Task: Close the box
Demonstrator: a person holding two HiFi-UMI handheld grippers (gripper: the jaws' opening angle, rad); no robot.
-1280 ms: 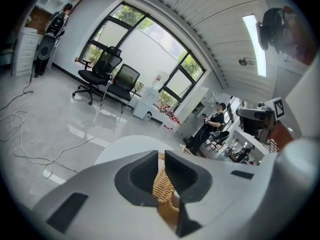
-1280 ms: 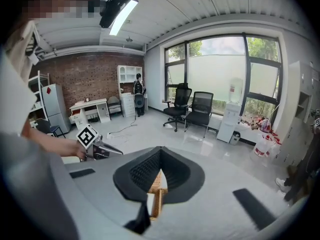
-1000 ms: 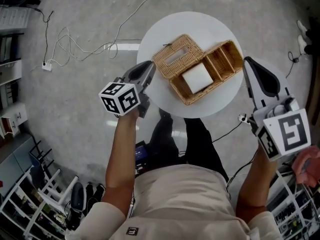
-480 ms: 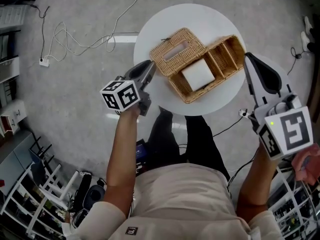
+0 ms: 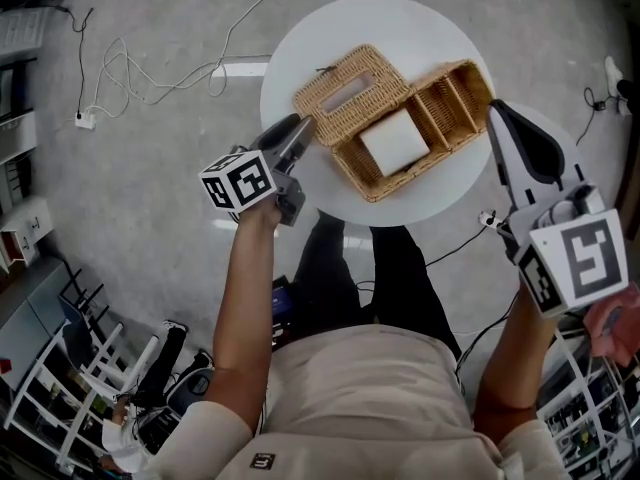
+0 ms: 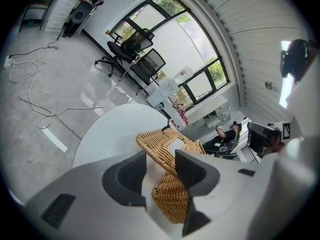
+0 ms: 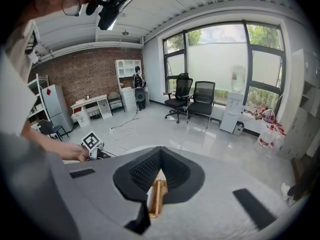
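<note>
Left hand-held gripper [image 5: 297, 128]: jaws just spread wide, corner of tan woven wicker lid [image 5: 350, 93] in gap, unpinched, likely so you can swing it shut. Rectangular wicker box [image 5: 377, 190] sits mid round white worktop [image 5: 400, 23], lid flung toward 10 o'clock. Right hand-held gripper [image 5: 497, 118] closed, empty, at 4 o'clock.

No words or numbers can be read anywhere. The left gripper's white cube [image 5: 238, 180] and the right gripper's white cube [image 5: 578, 261] carry only black square code patterns, without letters. A small dark label [image 5: 262, 461] on the person's beige shirt is too small to make out.
</note>
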